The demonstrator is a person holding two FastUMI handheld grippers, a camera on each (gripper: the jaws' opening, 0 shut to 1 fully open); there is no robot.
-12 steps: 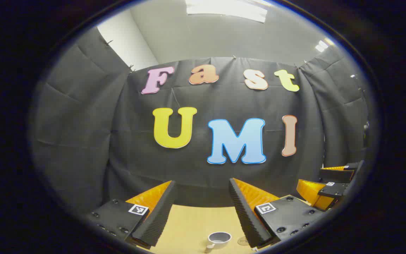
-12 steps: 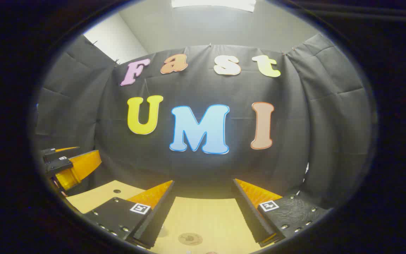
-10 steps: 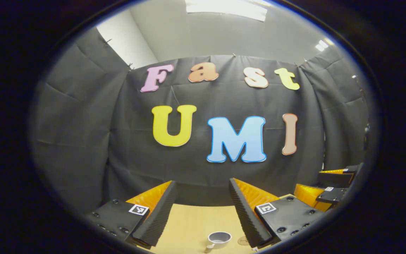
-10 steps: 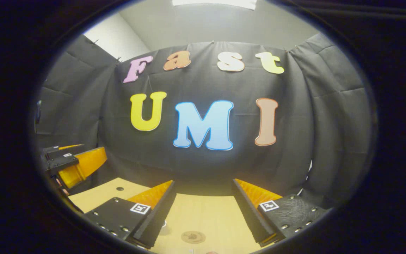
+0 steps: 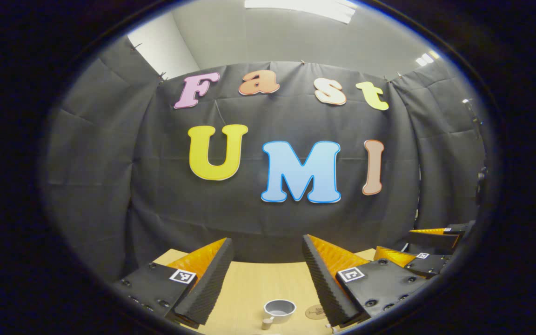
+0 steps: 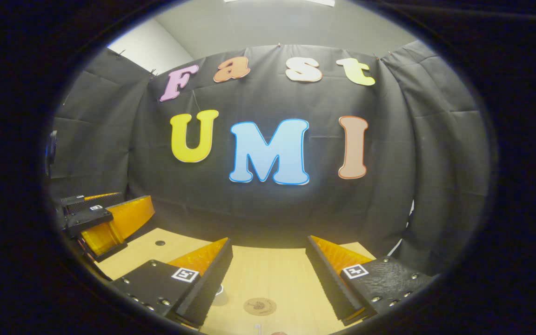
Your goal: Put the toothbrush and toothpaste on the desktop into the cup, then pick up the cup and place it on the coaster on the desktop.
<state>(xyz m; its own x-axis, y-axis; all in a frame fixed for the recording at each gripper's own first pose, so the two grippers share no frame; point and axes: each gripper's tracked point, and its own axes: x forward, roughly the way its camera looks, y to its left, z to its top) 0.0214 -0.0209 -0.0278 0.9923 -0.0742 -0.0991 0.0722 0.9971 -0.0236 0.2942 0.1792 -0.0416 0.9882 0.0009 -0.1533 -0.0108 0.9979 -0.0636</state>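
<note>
Tilted further down than half a second ago: more of the pale wooden desktop [image 5: 254, 288] showing in both views, wall lettering slid upward. In the left gripper view, from the left: the left gripper [image 5: 263, 279] with orange fingers and black ribbed pads [image 5: 205, 291], jaws spread wide, nothing between them, nothing touched; low in the gap, the small grey ceramic cup with a handle [image 5: 278, 309], upright on the desktop, shifted left and nearer the gap's middle compared with before; just right of it, apart from it, the round brown cork coaster [image 5: 315, 312], partly hidden by the right-hand finger; at the far right edge, the right gripper [image 5: 424, 253], lower than earlier. In the right gripper view, from the left: the left gripper [image 6: 110, 221] at the edge, larger and further in than earlier; a small dark hole in the desktop [image 6: 159, 243] beside it; then the right gripper [image 6: 268, 279], jaws likewise spread wide and empty, clear of the desktop; a sliver of the cup's rim [image 6: 220, 289] peeking past the left-hand pad; the coaster [image 6: 259, 306] low in the gap, bare. Toothbrush and toothpaste: cannot tell, only small unclear shapes at the bottom edge.
</note>
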